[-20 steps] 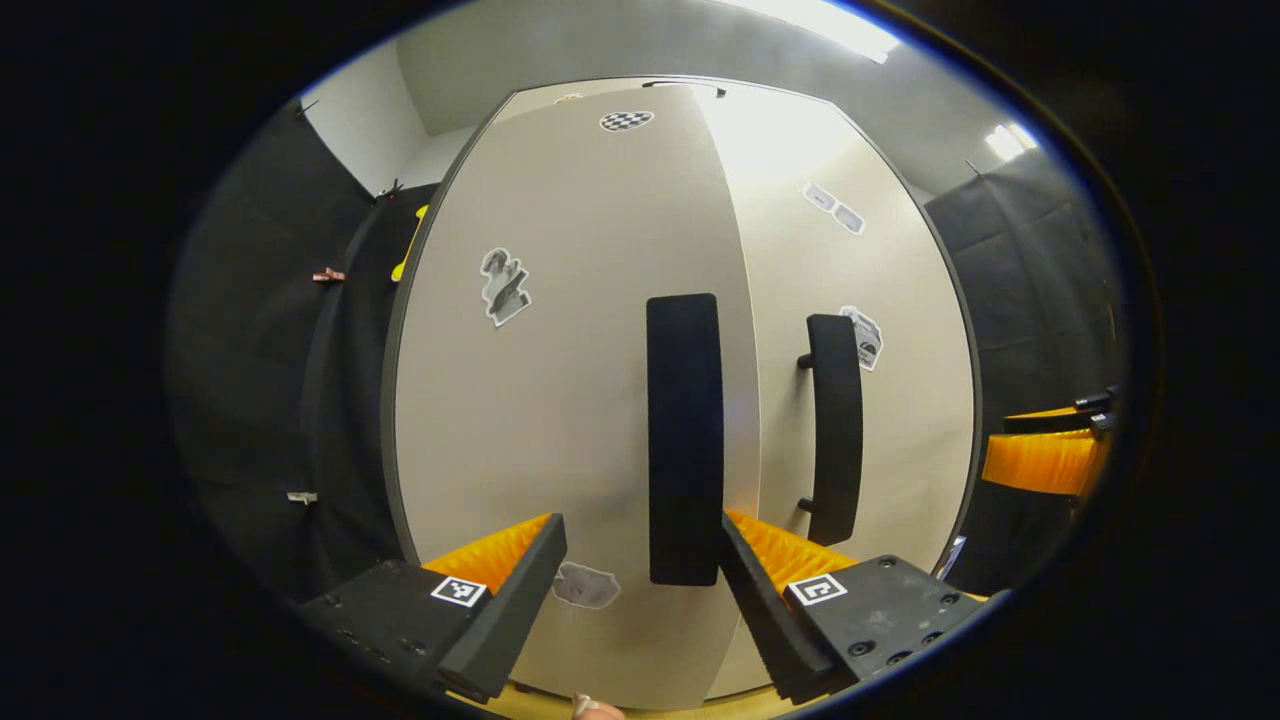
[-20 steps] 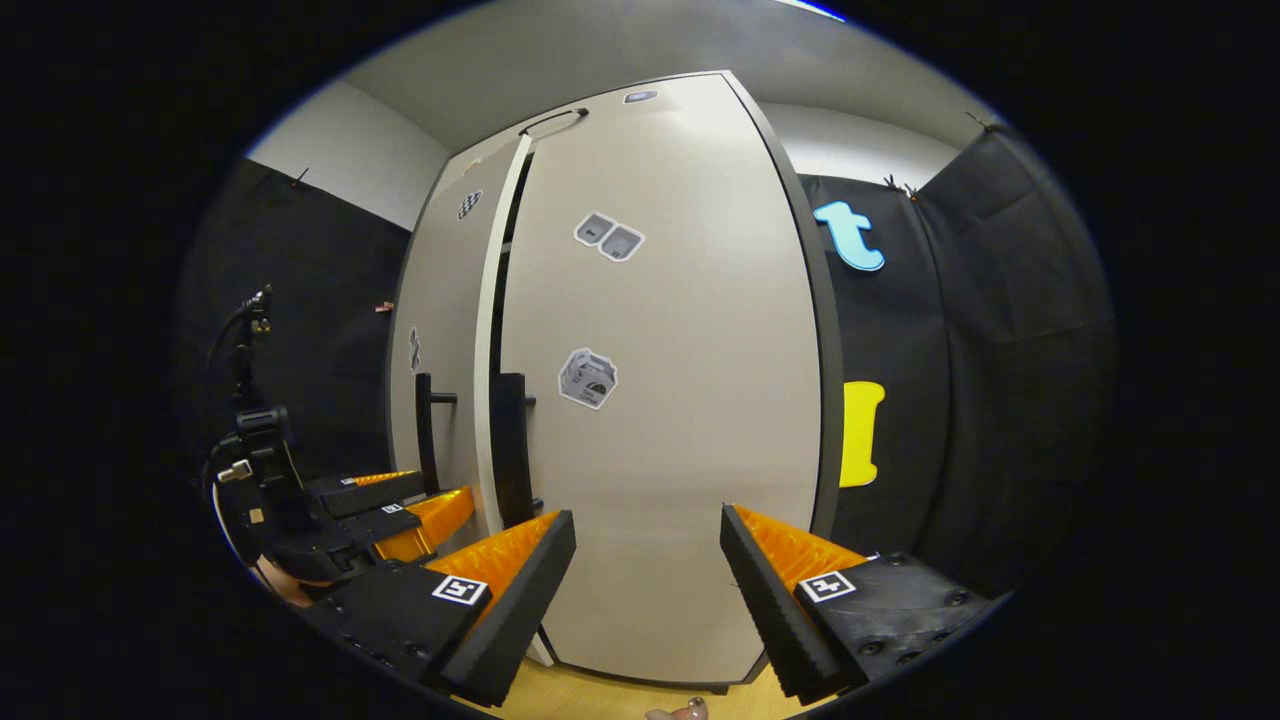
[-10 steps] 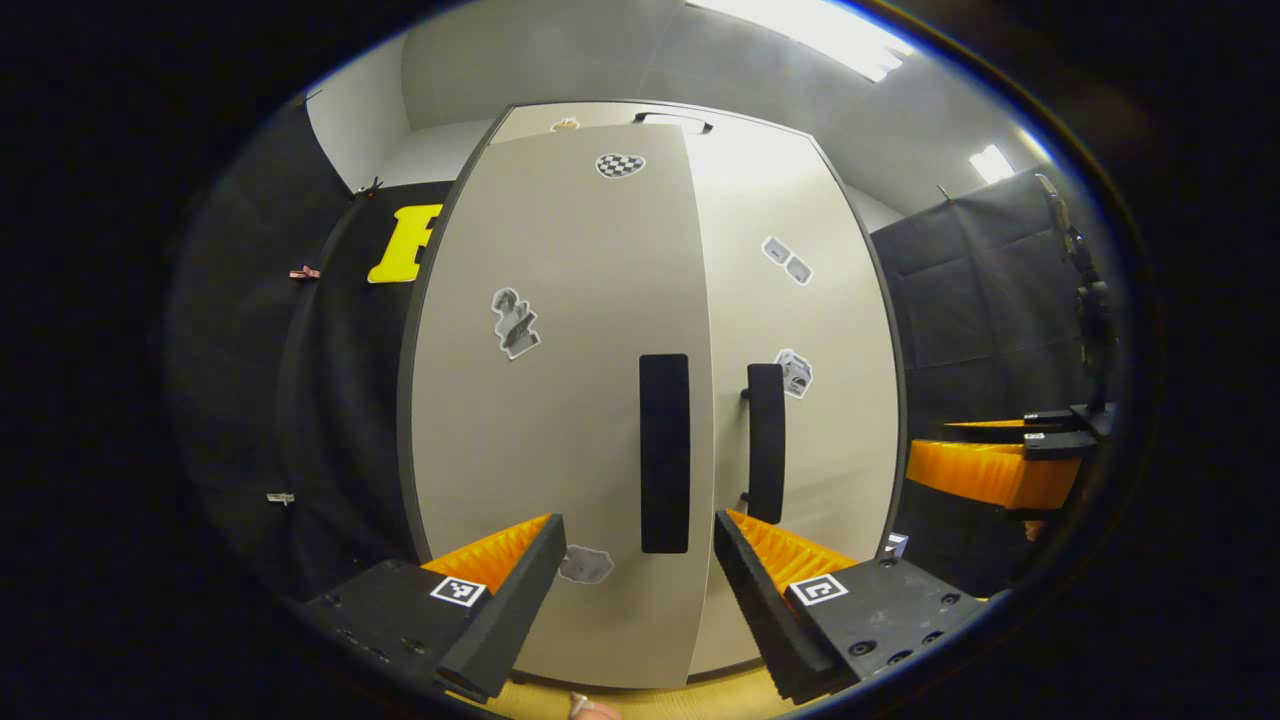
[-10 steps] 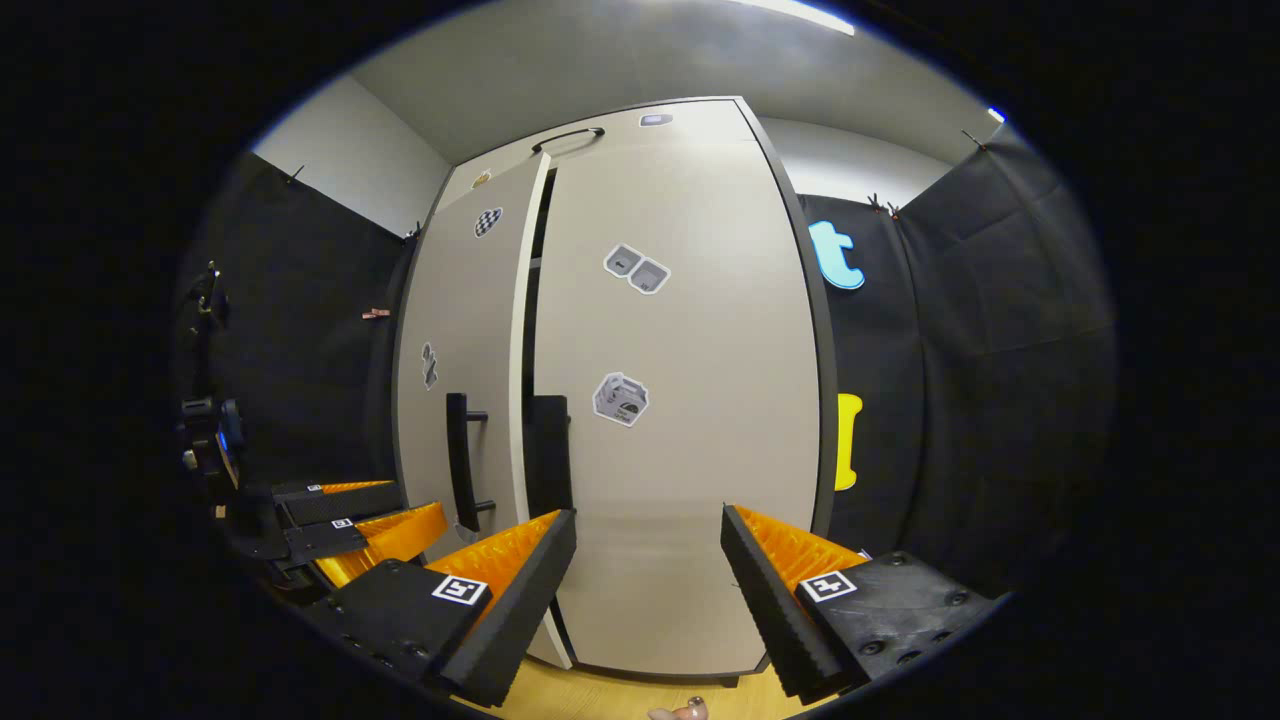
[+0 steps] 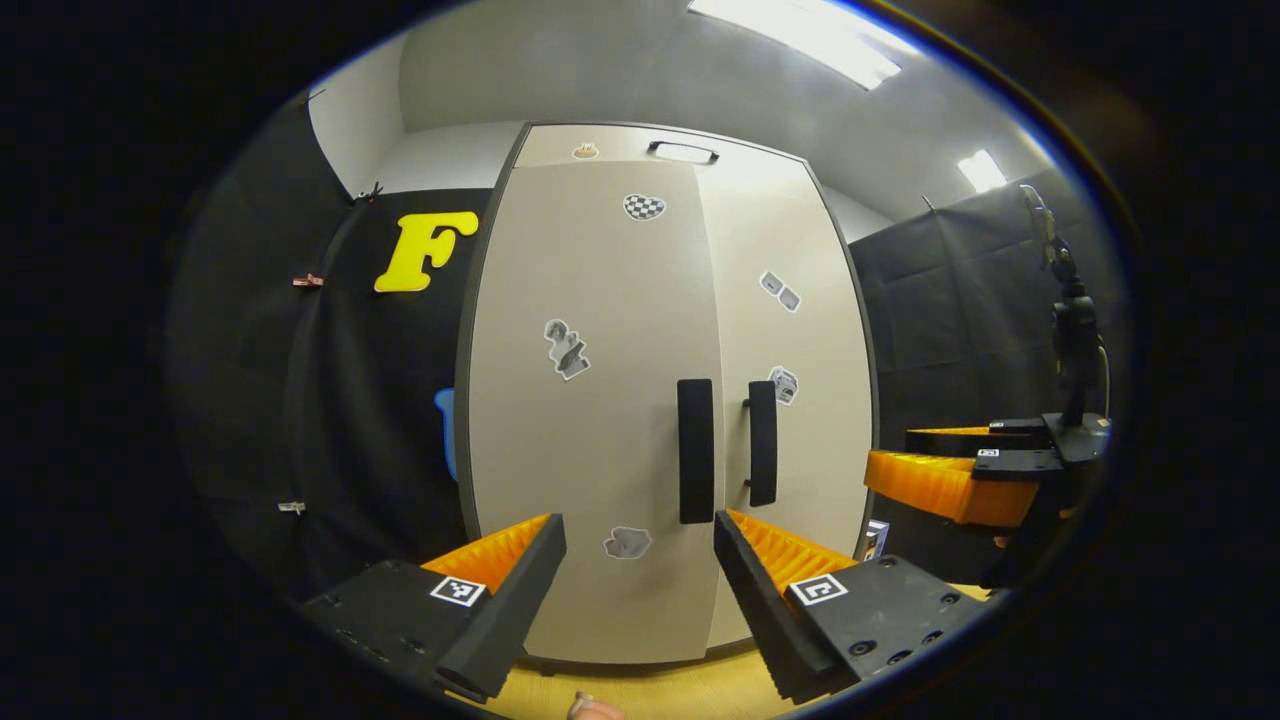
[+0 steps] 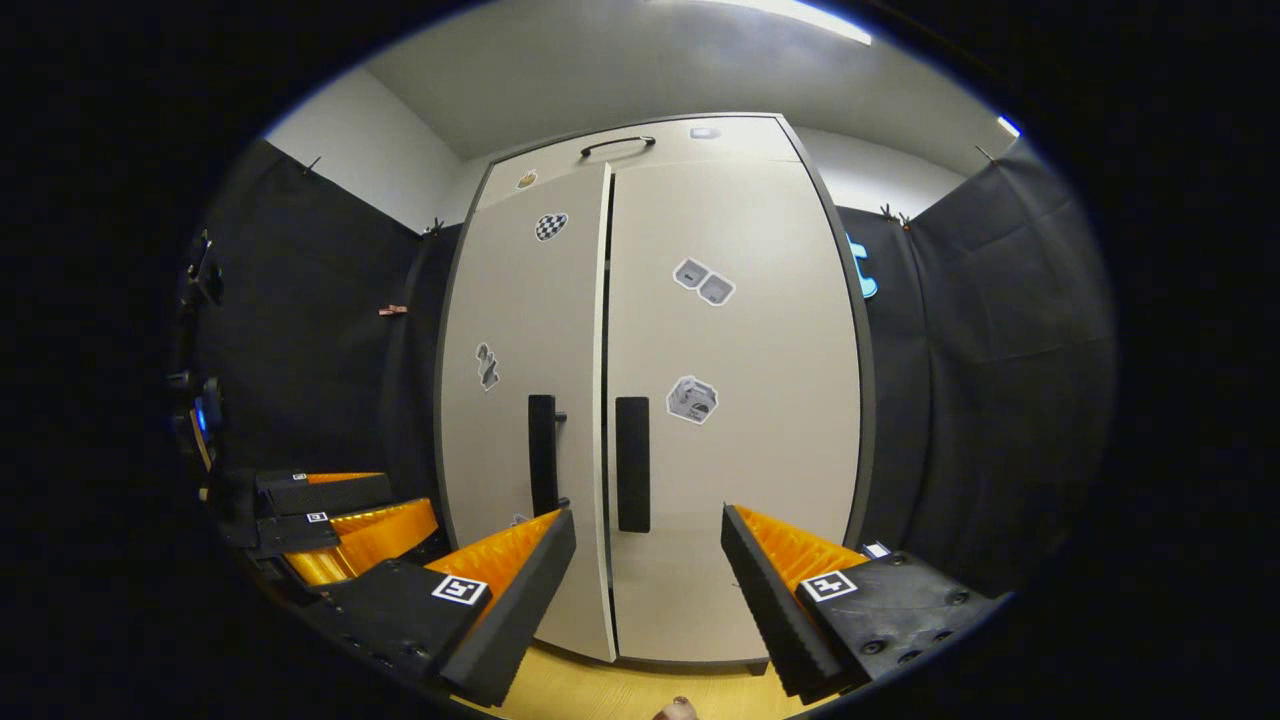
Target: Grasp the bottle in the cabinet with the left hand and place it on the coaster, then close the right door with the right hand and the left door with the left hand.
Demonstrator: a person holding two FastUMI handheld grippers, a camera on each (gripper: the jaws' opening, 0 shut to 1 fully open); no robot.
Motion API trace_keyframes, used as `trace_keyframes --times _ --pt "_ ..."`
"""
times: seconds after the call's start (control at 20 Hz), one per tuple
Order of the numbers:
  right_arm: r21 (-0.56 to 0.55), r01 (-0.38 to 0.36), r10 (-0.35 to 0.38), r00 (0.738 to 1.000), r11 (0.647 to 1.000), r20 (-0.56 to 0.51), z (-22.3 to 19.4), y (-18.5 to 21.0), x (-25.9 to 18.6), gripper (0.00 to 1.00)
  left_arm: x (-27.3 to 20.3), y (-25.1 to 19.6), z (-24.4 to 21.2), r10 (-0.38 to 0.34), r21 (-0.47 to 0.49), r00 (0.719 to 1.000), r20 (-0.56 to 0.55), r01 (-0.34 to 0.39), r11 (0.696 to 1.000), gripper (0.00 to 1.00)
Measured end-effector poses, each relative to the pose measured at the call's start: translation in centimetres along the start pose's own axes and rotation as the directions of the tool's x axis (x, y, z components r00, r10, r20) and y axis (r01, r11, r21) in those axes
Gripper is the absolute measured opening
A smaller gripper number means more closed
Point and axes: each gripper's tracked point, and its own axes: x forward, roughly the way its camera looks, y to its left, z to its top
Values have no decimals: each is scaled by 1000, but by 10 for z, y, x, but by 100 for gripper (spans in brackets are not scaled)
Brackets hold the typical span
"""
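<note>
Pale grey and smooth, the cabinet (image 5: 600, 420) stands tall against the black cloth wall, with a dark thin edge all round it; its two doors are flat and plain, and each has a long black handle standing up and down near the middle seam. In the left gripper view the left door (image 5: 590, 330) lies flat and looks shut, and its handle (image 5: 695, 450) sits just beside the right door's handle (image 5: 762, 442); in the right gripper view the left door (image 6: 525, 400) looks to stick out a tiny bit at the seam beside the right door (image 6: 730, 400), so I cannot tell if it is fully shut. Little stickers dot the doors; a checkered heart (image 5: 643, 206) is high on the left door, and a small box picture (image 6: 691, 399) is on the right door. A thin dark handle (image 6: 617, 145) sits on the top panel above the doors.

The left tongs (image 5: 638, 580) are spread wide with nothing between them, apart from the cabinet, pointing at the left door's low part; the right tongs (image 6: 648, 580) are spread wide too, pinching nothing, pointing at the seam. The right tongs also show far off at the right edge of the left gripper view (image 5: 960, 470); the left tongs show low at the left of the right gripper view (image 6: 340, 515). A yellow wooden surface (image 6: 600, 690) runs under the cabinet.
</note>
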Motion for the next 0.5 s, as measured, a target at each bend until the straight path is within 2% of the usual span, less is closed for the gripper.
trace_keyframes --times 0.5 --pt "-6 3 -2 1000 1000 13 11 -2 -15 97 -6 -11 9 -21 -14 999 35 22 1000 94"
